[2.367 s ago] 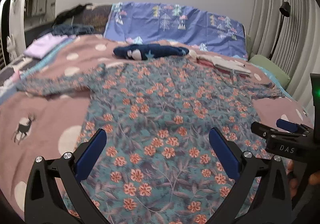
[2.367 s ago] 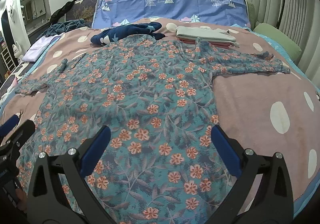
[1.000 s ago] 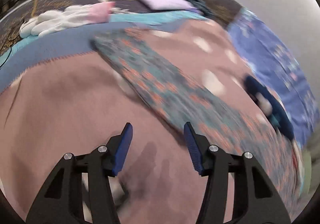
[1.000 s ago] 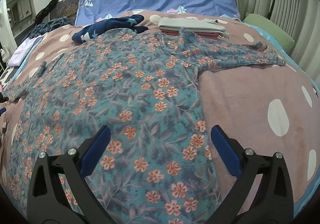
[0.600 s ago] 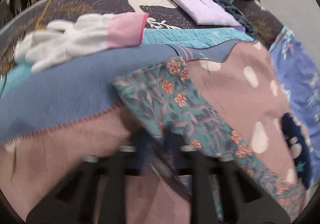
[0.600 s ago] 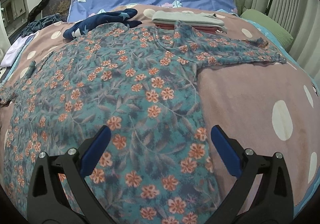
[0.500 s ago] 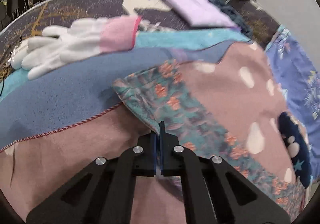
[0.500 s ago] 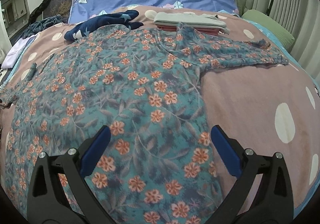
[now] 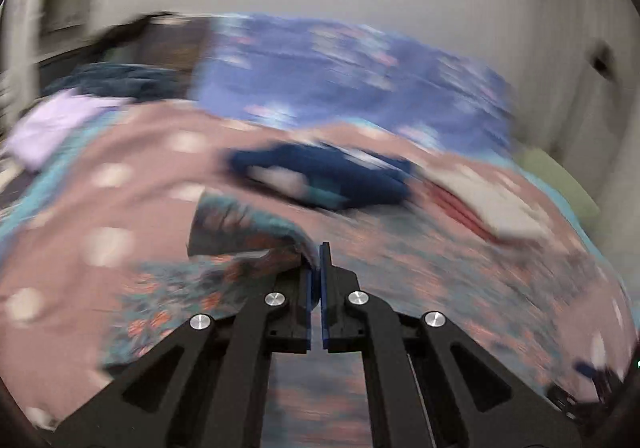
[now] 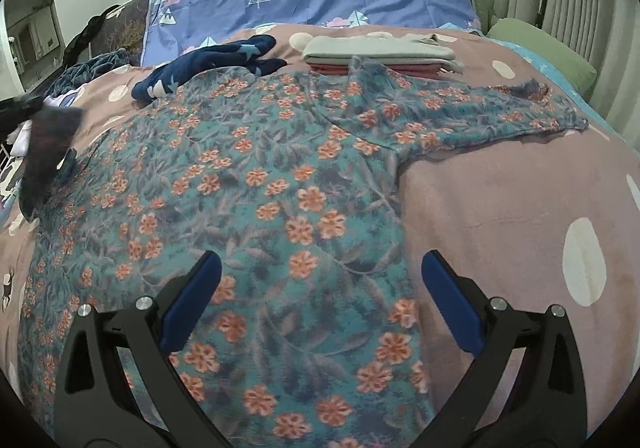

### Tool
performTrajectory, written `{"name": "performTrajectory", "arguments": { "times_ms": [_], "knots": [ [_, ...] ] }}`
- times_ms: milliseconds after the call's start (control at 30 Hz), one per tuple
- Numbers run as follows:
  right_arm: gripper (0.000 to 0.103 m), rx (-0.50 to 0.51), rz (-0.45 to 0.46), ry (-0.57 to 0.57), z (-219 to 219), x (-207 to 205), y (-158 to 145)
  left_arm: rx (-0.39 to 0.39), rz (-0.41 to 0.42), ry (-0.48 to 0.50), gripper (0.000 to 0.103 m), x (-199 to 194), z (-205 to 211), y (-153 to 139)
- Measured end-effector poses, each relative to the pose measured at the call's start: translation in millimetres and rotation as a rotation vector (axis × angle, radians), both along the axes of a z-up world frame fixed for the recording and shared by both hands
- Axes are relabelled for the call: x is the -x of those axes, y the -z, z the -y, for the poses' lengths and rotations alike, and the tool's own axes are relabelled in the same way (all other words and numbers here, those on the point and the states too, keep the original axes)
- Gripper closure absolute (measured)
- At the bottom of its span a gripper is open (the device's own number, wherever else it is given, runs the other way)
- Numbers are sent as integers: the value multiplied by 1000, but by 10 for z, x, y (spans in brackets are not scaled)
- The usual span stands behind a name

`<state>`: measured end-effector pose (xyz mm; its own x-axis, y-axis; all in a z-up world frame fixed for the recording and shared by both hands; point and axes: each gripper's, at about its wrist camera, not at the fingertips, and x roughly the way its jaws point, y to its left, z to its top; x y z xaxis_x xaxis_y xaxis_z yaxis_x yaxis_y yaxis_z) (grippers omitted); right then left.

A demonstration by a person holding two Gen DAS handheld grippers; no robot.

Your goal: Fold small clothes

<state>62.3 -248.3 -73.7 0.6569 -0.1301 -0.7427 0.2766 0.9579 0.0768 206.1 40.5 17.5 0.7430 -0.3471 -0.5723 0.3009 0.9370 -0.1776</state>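
1. Teal floral shirt point(image 10: 280, 188) lies spread flat over the pink dotted blanket point(image 10: 500, 200), filling the centre and left of the right wrist view.
2. Left gripper point(image 9: 316, 268), lower centre of its blurred view, is pinched tight on the shirt's left sleeve point(image 9: 248, 236), lifted off the bed.
3. Right gripper point(image 10: 316, 300) hovers wide apart over the hem, holding nothing.
4. Risks: thin cloth could slip from the pinch mid-swing; unpinned, the body may drag and wrinkle, or the sleeve land crooked.
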Motion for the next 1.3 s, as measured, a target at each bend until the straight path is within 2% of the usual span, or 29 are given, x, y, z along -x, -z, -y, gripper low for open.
{"name": "performTrajectory", "arguments": {
  "times_ms": [100, 167, 200, 267, 300, 333, 400, 467, 500, 600, 633, 700, 767, 833, 900, 933, 967, 1000, 1067, 1133, 1167, 1233, 1300],
  "knots": [
    [2, -10, 8, 28, 133, 46, -1, -25, -71, 156, 98, 126, 651, 361],
    [2, -6, 20, 46, 207, 77, -22, -62, -127, 210, 79, 221, 915, 607],
    [2, -6, 32, 49, 248, 97, -39, -76, -154, 235, 66, 262, 1000, 719],
    [2, 2, 62, 49, 302, 134, -72, -98, -155, 262, 61, 327, 988, 808],
    [6, 6, 80, 45, 319, 142, -92, -115, -149, 268, 56, 382, 950, 817],
    [11, 6, 89, 36, 327, 134, -107, -121, -139, 260, 49, 432, 885, 799],
    [40, -8, 79, -20, 302, 56, -135, -119, -102, 227, 44, 520, 643, 724],
    [58, -30, 59, -98, 218, -48, -160, -131, -57, 170, 40, 635, 344, 612],
    [61, -37, 54, -155, 132, -124, -188, -146, -42, 136, 37, 660, 249, 584],
    [61, -15, 73, -314, -216, -333, -299, -232, -21, 10, 34, 695, -97, 579],
    [57, -6, 75, -355, -323, -392, -323, -258, -30, -22, 34, 684, -189, 612],
    [44, 3, 87, -456, -600, -562, -386, -334, -50, -112, 34, 634, -375, 703],
    [38, 10, 87, -533, -879, -747, -418, -403, -42, -170, 34, 574, -484, 747],
    [36, 26, 55, -579, -1147, -985, -378, -472, -50, -219, 34, 498, -539, 785],
    [37, 50, 19, -582, -1343, -1217, -284, -507, -74, -253, 32, 442, -606, 797],
    [41, 51, -1, -573, -1389, -1312, -220, -512, -86, -269, 29, 406, -640, 818],
    [66, 49, -20, -558, -1419, -1398, -159, -514, -97, -283, 29, 367, -676, 839],
    [101, 54, -42, -541, -1411, -1480, -103, -515, -108, -295, 28, 334, -708, 864],
    [100, 19, -66, -475, -1260, -1572, -84, -512, -138, -332, 28, 271, -799, 916],
    [100, -128, 26, -396, -881, -1437, -239, -462, -156, -353, 24, 243, -924, 915],
    [100, -156, 66, -360, -693, -1335, -306, -451, -157, -358, 24, 244, -952, 916],
    [100, -139, 95, -279, -380, -1152, -337, -437, -163, -363, 24, 236, -982, 941],
    [95, -167, 53, -251, -99, -1006, -214, -445, -162, -363, 24, 227, -957, 975]
  ]
}}
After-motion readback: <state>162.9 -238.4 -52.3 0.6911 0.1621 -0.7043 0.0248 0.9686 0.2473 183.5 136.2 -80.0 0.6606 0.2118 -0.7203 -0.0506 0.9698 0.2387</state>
